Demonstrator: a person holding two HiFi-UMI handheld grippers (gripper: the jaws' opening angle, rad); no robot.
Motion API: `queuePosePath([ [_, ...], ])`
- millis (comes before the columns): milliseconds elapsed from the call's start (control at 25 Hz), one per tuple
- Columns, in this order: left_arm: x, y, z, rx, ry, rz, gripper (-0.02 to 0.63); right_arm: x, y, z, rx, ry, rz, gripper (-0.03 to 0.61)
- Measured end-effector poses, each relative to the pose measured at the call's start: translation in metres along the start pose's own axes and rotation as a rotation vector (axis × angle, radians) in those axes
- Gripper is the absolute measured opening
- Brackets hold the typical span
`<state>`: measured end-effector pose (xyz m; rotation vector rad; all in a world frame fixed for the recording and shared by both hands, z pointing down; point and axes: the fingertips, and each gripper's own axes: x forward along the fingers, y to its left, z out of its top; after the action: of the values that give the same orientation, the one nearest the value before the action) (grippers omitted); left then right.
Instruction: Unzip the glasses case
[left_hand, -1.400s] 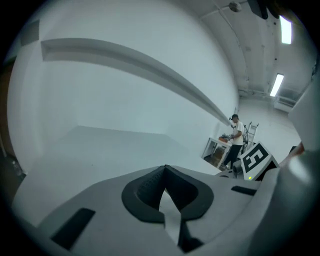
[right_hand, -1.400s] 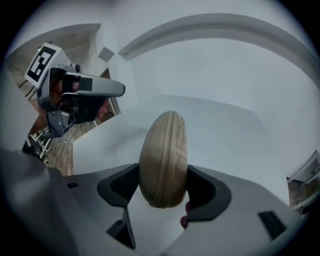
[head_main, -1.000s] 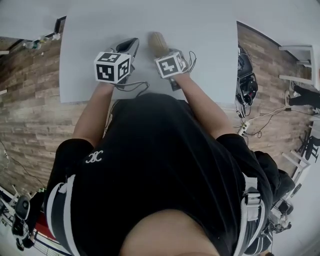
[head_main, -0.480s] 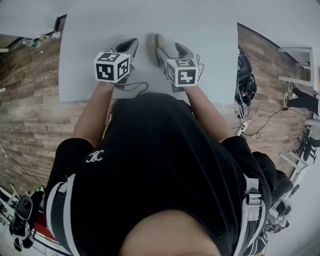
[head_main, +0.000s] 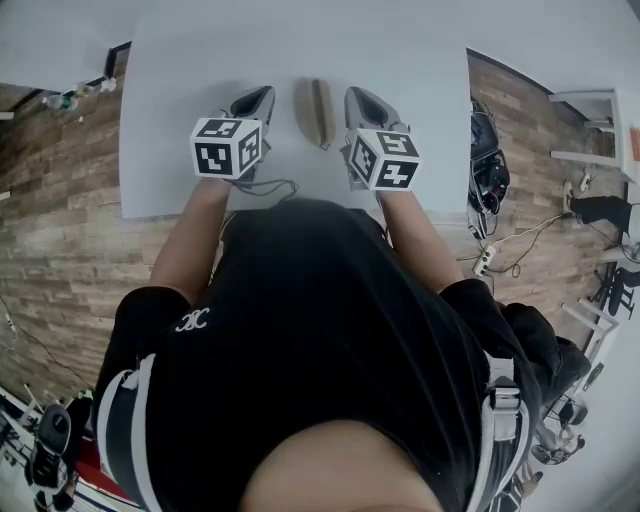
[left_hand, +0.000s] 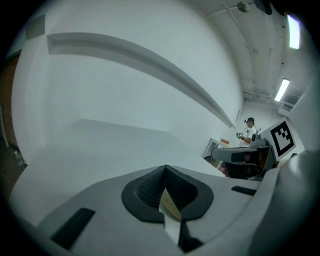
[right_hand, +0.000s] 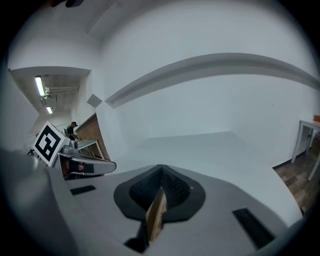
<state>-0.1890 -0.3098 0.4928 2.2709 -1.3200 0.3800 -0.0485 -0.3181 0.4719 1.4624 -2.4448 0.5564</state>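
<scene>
Case: the glasses case (head_main: 319, 110) is lying on the white table (head_main: 180, 90), running lengthwise away from the person. It is sitting between the two grippers and touching neither.
Left gripper: the left gripper (head_main: 262, 94) is hovering just left of the case. Its jaws are clenched together, with no part of the case between them.
Right gripper: the right gripper (head_main: 354, 95) is hovering just right of the case. Its jaws are likewise clenched and are holding nothing of the case.
Reason for placement: the grippers are flanking the case symmetrically and both are pointing shallowly downward. This is probably a neutral pose that is keeping each jaw pair within easy reach of either end of the zip. With both pairs empty, no pulling is going on at this moment.
Zip: its state is not showing. From above, the case is appearing only as a narrow tan strip.
Head view only: this is the sole view showing the case and the spacing of both grippers around it.
Left gripper view only: the closed seam of the left jaws (left_hand: 165, 169) is showing plainly against bare tabletop and wall. The right gripper's marker cube (left_hand: 281, 138) is appearing at the right edge.
Right gripper view only: the shut right jaws (right_hand: 160, 169) are showing above bare table. The left gripper's cube (right_hand: 47, 141) is sitting at the left edge.
Both gripper views: the case is lying outside them.
</scene>
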Motion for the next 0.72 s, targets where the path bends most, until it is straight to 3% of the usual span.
queuePosePath([
  [720,-0.039,0.076,-0.033,-0.044,0.012,-0.046,0.003,0.028,0.074,-0.014,0.005,0.061,-0.102,0.014],
])
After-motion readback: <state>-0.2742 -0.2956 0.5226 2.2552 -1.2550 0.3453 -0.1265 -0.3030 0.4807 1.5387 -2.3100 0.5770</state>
